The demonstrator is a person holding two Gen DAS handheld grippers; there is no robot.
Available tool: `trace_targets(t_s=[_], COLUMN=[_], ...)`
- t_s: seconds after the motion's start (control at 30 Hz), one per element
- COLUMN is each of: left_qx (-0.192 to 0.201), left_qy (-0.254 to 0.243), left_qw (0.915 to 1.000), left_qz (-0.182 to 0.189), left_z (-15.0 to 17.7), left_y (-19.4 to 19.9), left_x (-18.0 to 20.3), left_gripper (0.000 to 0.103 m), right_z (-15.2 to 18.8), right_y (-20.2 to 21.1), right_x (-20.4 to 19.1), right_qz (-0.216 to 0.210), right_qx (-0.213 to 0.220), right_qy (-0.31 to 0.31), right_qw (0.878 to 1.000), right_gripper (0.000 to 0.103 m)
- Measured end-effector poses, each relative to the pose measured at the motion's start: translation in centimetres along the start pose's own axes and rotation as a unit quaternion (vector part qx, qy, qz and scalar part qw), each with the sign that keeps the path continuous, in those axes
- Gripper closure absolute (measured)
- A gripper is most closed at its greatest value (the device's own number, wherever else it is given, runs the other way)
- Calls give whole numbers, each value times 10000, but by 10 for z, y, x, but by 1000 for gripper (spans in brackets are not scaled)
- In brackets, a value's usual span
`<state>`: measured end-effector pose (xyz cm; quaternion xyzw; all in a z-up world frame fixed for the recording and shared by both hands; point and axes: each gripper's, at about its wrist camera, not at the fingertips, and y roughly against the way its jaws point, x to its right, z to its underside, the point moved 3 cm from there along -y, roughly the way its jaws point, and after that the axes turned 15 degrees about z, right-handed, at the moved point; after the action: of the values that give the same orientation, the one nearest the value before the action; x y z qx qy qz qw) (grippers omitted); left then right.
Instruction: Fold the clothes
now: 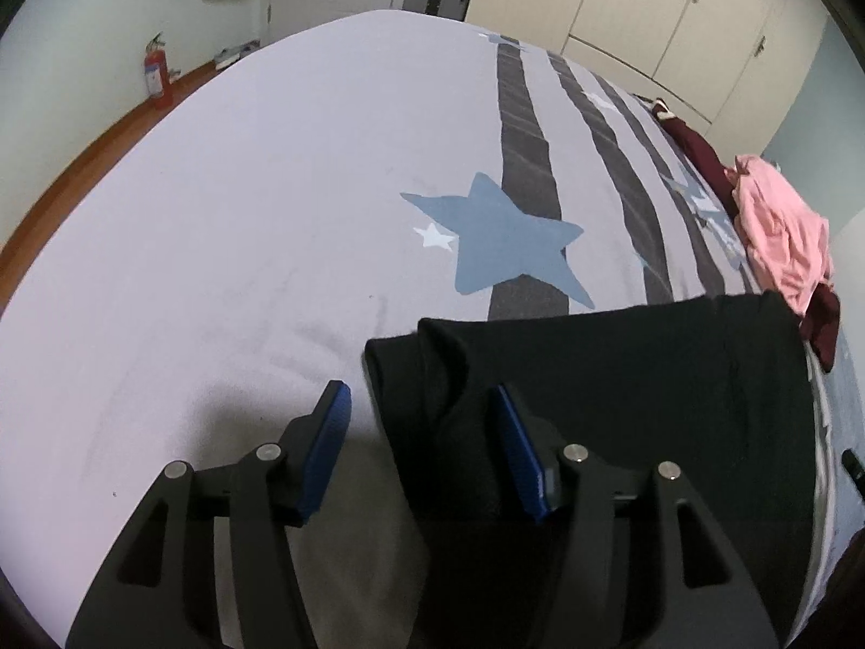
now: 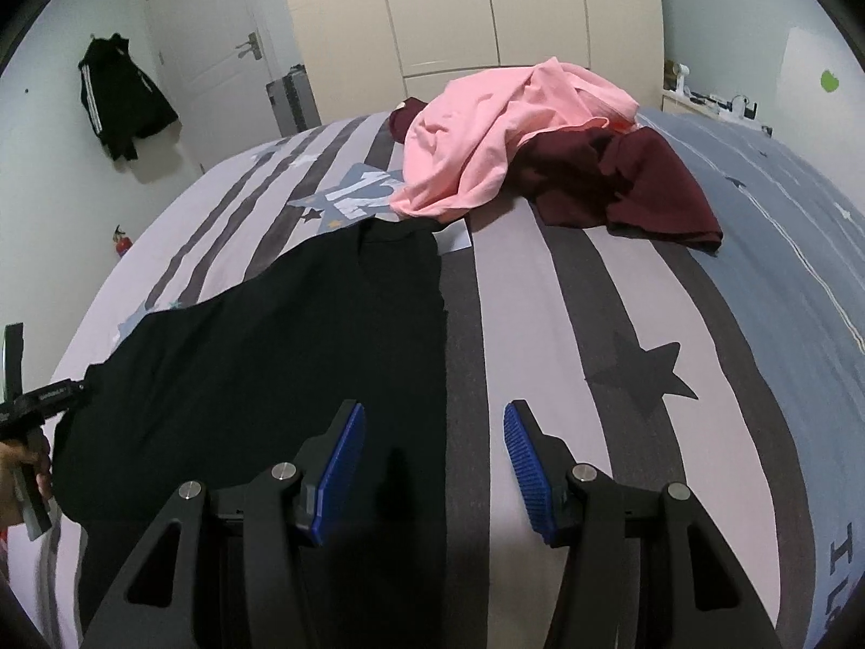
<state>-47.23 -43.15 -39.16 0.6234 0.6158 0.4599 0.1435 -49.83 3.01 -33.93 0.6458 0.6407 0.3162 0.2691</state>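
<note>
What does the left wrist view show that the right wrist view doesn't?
Only the left wrist view: the large blue star on the bedsheet, the wooden floor, and the left gripper open over the black garment's folded edge.

Only the right wrist view: the black jacket hanging on the wall, the door, and the right gripper open at the garment's other edge.

Both: the black garment, the pink garment, the maroon garment, the wardrobe and the fire extinguisher.
</note>
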Motion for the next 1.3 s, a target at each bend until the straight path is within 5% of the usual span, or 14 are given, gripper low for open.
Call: trace_targets(t_s=[0.23, 0.57, 0.93, 1.13, 1.3], left_qx=[-37, 258, -5, -715, -659], left_qy=[-236, -785, -1429, -986, -505], left_qw=[9997, 9961, 9812, 9739, 9638], left_qz=[92, 314, 1296, 1916, 2533], left_z=[-7, -32, -27, 7, 18], left_y=[1, 46, 28, -19, -5], left_x=[10, 69, 249, 339, 351], left_gripper=[98, 99, 99, 97, 84], right_z=[6, 3, -7, -5, 0], right_y=[-4, 8, 24, 22, 21], right_x=[1, 18, 61, 84, 92], right_qz=[56, 54, 30, 29, -12], right_qx=[-63, 24, 115, 27, -35], right_qy=[-16, -162, -487, -619, -613], right_qw=[10000, 9999, 9987, 9981, 9981], right_gripper=[53, 53, 53, 53, 53])
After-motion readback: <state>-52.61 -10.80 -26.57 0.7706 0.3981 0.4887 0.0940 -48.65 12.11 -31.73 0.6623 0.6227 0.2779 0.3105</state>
